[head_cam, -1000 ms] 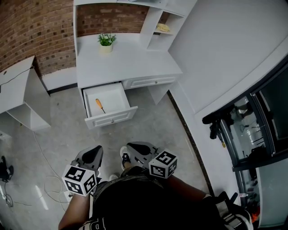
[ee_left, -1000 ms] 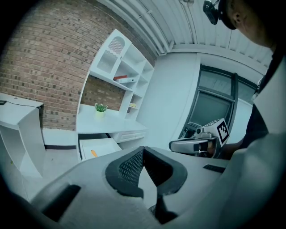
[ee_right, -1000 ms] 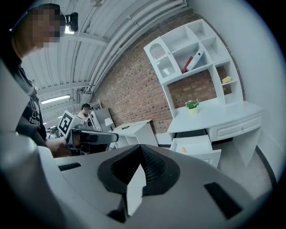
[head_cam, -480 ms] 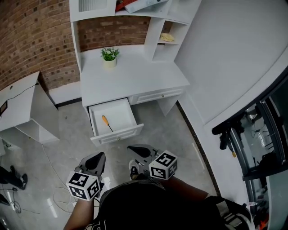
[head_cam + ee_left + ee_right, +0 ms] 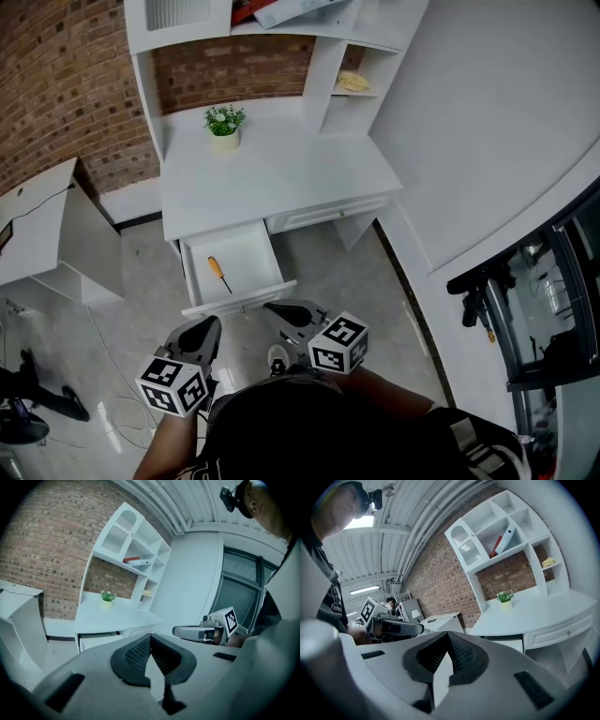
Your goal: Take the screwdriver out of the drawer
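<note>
A screwdriver (image 5: 219,274) with an orange handle lies in the open white drawer (image 5: 251,253) of the white desk (image 5: 281,173). Both grippers are held low near the person's body, short of the drawer front. My left gripper (image 5: 208,325) points toward the drawer's left half, and its jaws meet at the tips with nothing between them (image 5: 150,638). To its right, my right gripper (image 5: 272,307) is also shut and empty (image 5: 449,635). From the gripper views only the drawer's front (image 5: 96,641) shows; the screwdriver is hidden.
A small potted plant (image 5: 224,124) stands at the back of the desk, under a hutch of shelves (image 5: 352,66). A lower white table (image 5: 42,234) stands to the left, and cables (image 5: 103,375) trail over the grey floor. A white wall (image 5: 487,141) runs along the right.
The desk and open drawer have slid lower in the head view, nearer to the grippers. Both grippers stay shut in about the same place.
</note>
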Available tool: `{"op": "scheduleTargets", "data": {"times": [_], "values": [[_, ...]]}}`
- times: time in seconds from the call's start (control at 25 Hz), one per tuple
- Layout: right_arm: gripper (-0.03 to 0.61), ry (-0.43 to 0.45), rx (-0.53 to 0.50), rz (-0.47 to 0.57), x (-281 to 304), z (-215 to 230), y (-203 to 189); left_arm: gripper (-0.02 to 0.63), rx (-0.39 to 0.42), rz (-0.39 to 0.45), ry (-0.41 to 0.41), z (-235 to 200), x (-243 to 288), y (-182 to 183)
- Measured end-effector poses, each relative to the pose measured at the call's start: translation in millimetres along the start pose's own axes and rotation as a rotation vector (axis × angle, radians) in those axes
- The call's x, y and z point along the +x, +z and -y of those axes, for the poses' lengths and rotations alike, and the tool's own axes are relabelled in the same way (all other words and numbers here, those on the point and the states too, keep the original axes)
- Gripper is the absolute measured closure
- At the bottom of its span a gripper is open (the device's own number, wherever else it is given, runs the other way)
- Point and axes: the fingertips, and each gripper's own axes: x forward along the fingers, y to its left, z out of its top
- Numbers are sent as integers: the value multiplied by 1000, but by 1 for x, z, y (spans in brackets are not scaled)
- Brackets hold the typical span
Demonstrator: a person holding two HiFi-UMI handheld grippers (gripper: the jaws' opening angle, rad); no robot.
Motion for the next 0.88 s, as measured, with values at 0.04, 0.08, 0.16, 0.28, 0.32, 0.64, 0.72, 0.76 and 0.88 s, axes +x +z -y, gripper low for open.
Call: {"op": "scheduleTargets", "data": {"times": [0.04, 0.08, 0.16, 0.28, 0.32, 0.64, 0.72, 0.76, 0.88], "values": [[574, 7, -2, -2, 2, 6, 2, 597, -22, 6, 1, -2, 6, 2], [572, 13, -3, -3, 3, 12, 5, 597, -35, 10, 7, -4, 11, 4], [574, 24, -5, -6, 6, 25, 10, 597, -33, 13, 31, -9, 22, 9], [572, 44, -6, -11, 10, 43, 18, 597, -13, 21, 55, -11, 39, 19], [574, 52, -7, -14, 11, 49, 20, 597, -7, 25, 62, -11, 44, 22], [574, 114, 5, -40, 26, 80, 20, 597, -13, 29, 125, -17, 72, 23], [574, 133, 9, -51, 29, 80, 18, 597, -14, 8, 137, -17, 73, 17], [572, 142, 9, -56, 30, 79, 17, 597, -15, -2, 147, -20, 72, 14], [572, 149, 21, -69, 37, 84, 15, 597, -35, -12, 176, -30, 71, 13]]}}
